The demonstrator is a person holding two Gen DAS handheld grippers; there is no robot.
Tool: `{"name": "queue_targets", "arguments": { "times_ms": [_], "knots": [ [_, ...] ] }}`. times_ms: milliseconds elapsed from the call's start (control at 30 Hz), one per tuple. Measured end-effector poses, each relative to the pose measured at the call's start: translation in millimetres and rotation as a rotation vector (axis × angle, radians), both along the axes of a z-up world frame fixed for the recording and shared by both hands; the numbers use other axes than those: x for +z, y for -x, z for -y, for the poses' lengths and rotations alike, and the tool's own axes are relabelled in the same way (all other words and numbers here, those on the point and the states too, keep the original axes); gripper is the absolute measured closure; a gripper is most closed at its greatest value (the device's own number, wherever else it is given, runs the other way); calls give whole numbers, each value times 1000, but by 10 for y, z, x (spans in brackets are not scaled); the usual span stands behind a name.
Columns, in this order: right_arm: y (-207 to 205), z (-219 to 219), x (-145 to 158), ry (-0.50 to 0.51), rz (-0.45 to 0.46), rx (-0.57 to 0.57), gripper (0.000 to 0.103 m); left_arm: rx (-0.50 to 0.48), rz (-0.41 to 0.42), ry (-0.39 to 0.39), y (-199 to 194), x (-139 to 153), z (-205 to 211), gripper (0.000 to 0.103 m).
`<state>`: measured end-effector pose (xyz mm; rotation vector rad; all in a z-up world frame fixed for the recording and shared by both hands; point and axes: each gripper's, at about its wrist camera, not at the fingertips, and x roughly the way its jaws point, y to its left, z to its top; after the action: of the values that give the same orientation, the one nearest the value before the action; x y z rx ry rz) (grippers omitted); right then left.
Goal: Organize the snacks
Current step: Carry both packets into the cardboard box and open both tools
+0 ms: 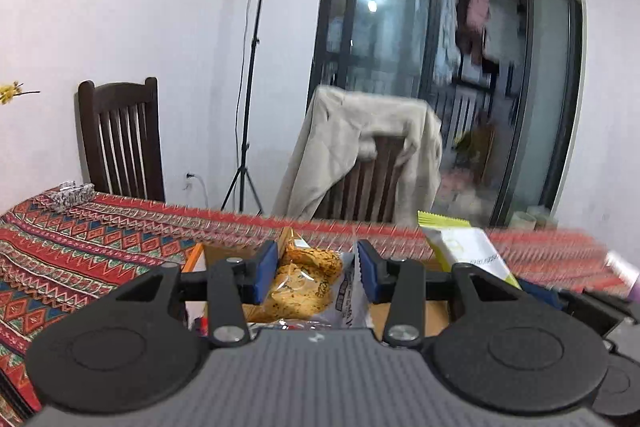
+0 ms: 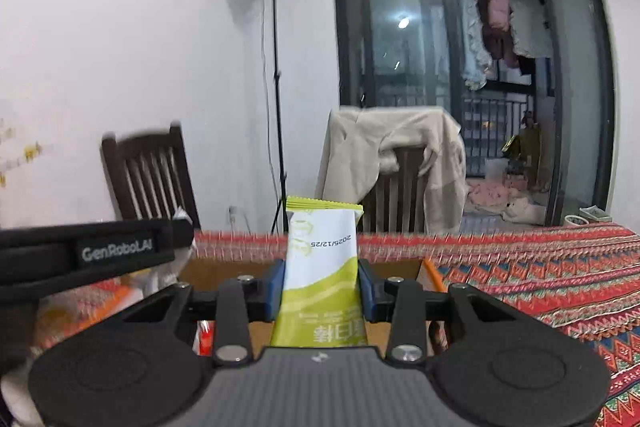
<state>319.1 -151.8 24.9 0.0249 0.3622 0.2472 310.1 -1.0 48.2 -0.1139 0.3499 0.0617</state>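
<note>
My left gripper [image 1: 318,269] is shut on a clear packet of orange-brown snack pieces [image 1: 302,283] and holds it over an open cardboard box [image 1: 408,311]. My right gripper [image 2: 322,287] is shut on a green and white snack bar packet [image 2: 320,267], also above the box [image 2: 224,273]. That green packet shows at the right in the left wrist view [image 1: 468,251]. The left gripper's strap [image 2: 92,251] crosses the left of the right wrist view. Most of the box's inside is hidden by the grippers.
The box sits on a table with a red patterned cloth [image 1: 80,239]. Two dark wooden chairs stand behind the table [image 1: 120,143], one draped with a beige coat [image 1: 360,147]. A lamp stand [image 1: 250,67] and a silver wrapped item [image 1: 72,195] are at the back.
</note>
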Motion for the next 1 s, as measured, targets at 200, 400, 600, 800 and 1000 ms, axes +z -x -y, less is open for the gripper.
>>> {"name": "queue_targets", "arguments": {
  "times_ms": [200, 400, 600, 800, 1000],
  "knots": [
    [-174, 25, -187, 13, -65, -10, 67, -2, -67, 25, -125, -182, -108, 60],
    [-230, 42, -274, 19, -96, -19, 67, -4, -98, 20, -156, -296, -102, 60],
    [-196, 62, -303, 18, -95, -30, 66, -3, -100, 10, -136, -286, -78, 59],
    [-228, 72, -335, 24, -119, -42, 58, 10, -93, 48, -139, -279, -137, 53],
    [-220, 99, -328, 7, -113, -43, 4, 94, -5, 63, -38, -233, -188, 0]
  ]
}}
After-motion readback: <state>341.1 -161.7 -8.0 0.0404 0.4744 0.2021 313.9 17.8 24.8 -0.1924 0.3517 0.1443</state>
